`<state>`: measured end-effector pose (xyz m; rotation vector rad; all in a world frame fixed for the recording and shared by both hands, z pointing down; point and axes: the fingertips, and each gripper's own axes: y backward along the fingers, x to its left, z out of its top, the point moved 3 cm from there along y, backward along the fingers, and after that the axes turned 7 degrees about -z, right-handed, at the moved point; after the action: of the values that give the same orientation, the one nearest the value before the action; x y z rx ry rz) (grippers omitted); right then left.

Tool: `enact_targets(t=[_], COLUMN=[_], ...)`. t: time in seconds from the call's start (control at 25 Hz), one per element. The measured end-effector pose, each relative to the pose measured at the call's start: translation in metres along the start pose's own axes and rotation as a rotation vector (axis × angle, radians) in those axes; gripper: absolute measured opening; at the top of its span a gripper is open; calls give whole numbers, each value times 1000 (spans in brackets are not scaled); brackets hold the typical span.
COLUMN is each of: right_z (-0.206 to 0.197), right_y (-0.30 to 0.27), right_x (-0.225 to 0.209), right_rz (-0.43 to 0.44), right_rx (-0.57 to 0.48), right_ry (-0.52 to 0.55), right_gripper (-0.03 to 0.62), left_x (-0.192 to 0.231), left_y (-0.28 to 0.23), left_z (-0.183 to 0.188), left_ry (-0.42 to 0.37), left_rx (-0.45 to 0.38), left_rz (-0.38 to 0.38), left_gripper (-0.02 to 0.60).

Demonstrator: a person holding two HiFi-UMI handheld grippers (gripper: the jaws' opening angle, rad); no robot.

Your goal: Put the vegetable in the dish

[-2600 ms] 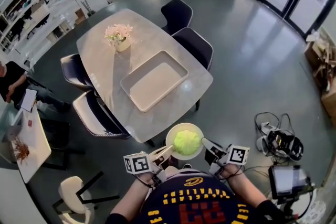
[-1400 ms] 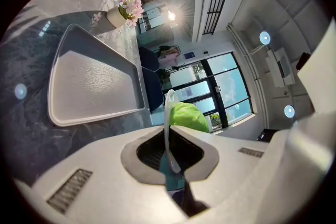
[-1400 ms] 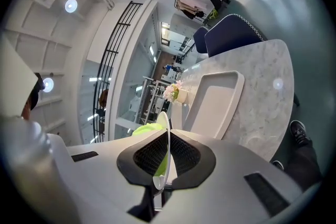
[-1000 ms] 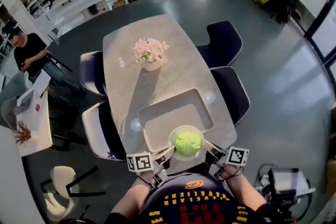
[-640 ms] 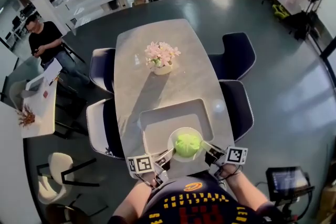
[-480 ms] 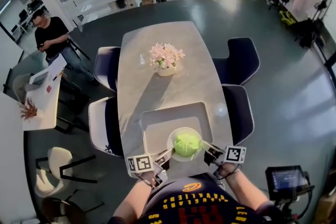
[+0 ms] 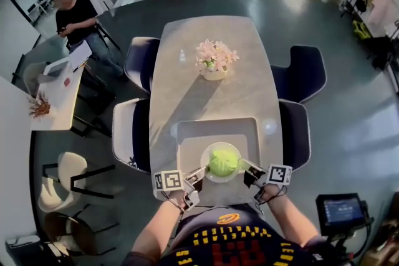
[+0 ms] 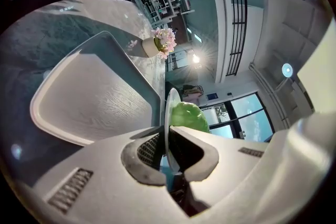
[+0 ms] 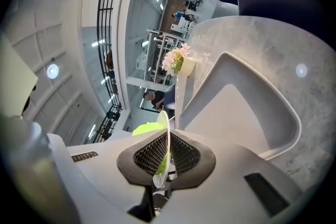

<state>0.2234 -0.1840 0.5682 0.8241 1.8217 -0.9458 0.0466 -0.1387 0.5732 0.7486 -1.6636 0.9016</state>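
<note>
A pale green dish [image 7: 210, 177] carries a round green vegetable [image 7: 222, 161] and hangs over the near end of a grey tray [image 7: 187, 134] on the table. My left gripper [image 7: 199, 175] is shut on the dish's left rim [image 8: 169, 113]. My right gripper [image 7: 247, 171] is shut on the dish's right rim [image 9: 165, 128]. The green vegetable [image 8: 190, 115] shows past the rim in the left gripper view, and as a green edge [image 9: 147, 128] in the right gripper view. The tray [image 8: 89, 107] lies below and ahead of both grippers.
The long grey table [image 7: 212, 53] has a vase of pink flowers [image 7: 215, 60] at its middle. Dark chairs [image 7: 302, 81] stand on both sides. A person [image 7: 75, 19] sits at the far left by a side table [image 7: 53, 96]. A screen [image 7: 340, 210] stands at lower right.
The view has swung and come closer to the table. The dish with the vegetable, held by both grippers, has gone from beyond the table's edge to over the tray's near end.
</note>
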Motion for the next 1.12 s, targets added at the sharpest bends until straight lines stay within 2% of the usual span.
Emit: enact_targets(t=[0.08, 0.2, 0.36, 0.44, 0.52, 0.64, 0.68, 1.12], right_z=[-2, -7, 0, 2, 0, -11, -13, -14], right_y=[-8, -12, -32, -39, -39, -27, -27, -36], right_x=[-6, -20, -13, -13, -20, -52, -57, -70], right_rz=[-10, -88, 7, 16, -28, -265, -294, -291], right_rx=[-1, 1, -24, -29, -27, -1, 1, -18], right_ry=[-14, -72, -13, -8, -34, -175, -201, -240], right_gripper=[15, 15, 15, 15, 15, 15, 15, 15], left_x=[7, 14, 30, 38, 45, 56, 59, 80], left_y=[2, 1, -2, -3, -6, -12, -14, -24], left_z=[6, 14, 23, 28, 32, 37, 38, 42], left_ry=[-7, -1, 1, 10, 31, 52, 54, 43], left_rx=[11, 32, 66, 80, 88, 102, 108, 177], left_rz=[3, 1, 13, 18, 14, 14, 18, 64], left_gripper=[12, 12, 12, 12, 12, 12, 12, 22])
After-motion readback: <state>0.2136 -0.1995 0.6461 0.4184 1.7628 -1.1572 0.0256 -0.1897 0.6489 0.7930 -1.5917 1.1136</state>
